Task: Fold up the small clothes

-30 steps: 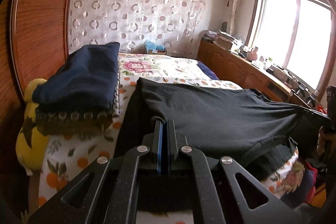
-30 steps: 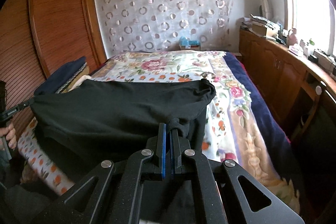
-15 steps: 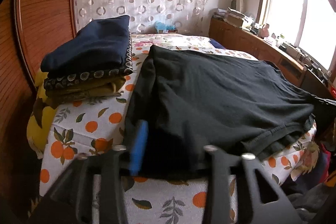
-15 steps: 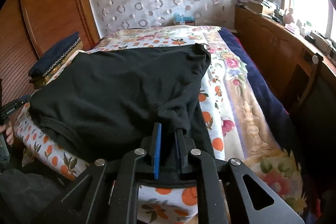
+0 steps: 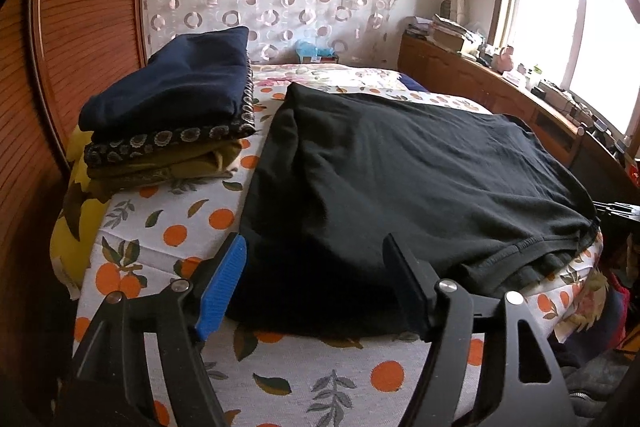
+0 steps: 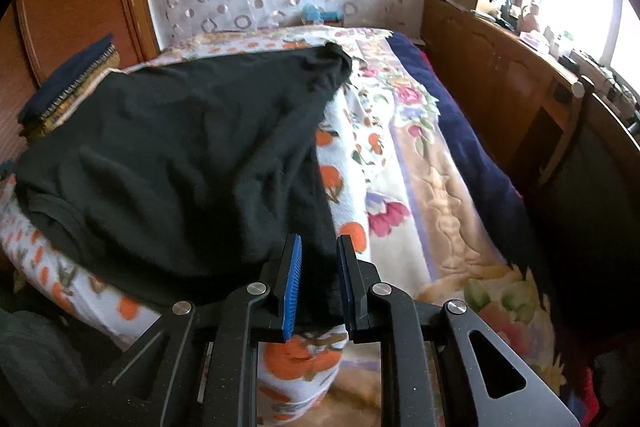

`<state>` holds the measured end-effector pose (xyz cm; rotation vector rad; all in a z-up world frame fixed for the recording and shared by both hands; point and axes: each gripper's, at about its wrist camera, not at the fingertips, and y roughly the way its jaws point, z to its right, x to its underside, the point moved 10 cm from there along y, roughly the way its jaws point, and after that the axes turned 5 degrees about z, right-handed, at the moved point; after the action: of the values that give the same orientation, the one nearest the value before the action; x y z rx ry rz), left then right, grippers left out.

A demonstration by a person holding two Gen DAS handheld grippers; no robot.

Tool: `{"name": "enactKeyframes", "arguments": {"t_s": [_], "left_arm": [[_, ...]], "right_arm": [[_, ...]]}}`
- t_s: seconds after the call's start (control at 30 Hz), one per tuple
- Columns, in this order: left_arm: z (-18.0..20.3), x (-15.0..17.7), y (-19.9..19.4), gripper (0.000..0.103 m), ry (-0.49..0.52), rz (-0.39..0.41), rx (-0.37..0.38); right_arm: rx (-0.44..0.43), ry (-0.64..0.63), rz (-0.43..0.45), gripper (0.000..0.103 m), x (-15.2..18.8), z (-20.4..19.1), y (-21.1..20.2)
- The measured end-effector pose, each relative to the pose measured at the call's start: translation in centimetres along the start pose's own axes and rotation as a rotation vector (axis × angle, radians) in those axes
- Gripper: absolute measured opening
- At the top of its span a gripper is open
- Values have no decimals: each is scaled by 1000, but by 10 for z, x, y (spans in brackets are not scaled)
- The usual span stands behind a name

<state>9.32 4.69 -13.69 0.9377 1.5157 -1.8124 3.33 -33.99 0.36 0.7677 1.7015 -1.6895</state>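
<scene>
The black knit garment (image 5: pixel 400 167) lies spread flat on the orange-print bed cover (image 5: pixel 168 227), directly ahead of both hand-held grippers, its near hem running crosswise from one to the other and its length stretching away from them up the bed.

The left hand-held gripper (image 5: pixel 316 275) has its jaws opening and already wide; the garment's near left corner sits between the pads, which do not press on it. The right hand-held gripper (image 6: pixel 318 277) is only narrowly parted and also opening, with the near right corner of the dark cloth in the slim gap, apparently just being let go.

Each gripper is closest to its own corner, so neither has the edge. Beyond the left gripper and to its left, a folded stack of clothes topped by a navy piece (image 5: pixel 172 107) sits just beside the garment's far left side.
</scene>
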Motion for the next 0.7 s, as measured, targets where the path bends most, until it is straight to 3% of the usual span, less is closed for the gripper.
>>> {"name": "enactKeyframes", "arguments": {"t_s": [0.17,0.23,0.3,0.43,0.7], "left_arm": [[1,2,3,72,-1,-8,1],[0,3,4,72,-5,-10,0],[-2,3,4,72,-8,-10,-7],[-8,2,1,72,-18,-3,-19],[-17,1,6,74,-21,-10,-42]], "right_arm": [[-9,-17,-9,18,-5,-5,0],[-27,-31,-8,7,-4,-8,0],[-43,-50,-13,3,-2,-8,-3],[1,-76,-31,2,2,5,-15],[4,-80,8,2,-8,0,-31]]}}
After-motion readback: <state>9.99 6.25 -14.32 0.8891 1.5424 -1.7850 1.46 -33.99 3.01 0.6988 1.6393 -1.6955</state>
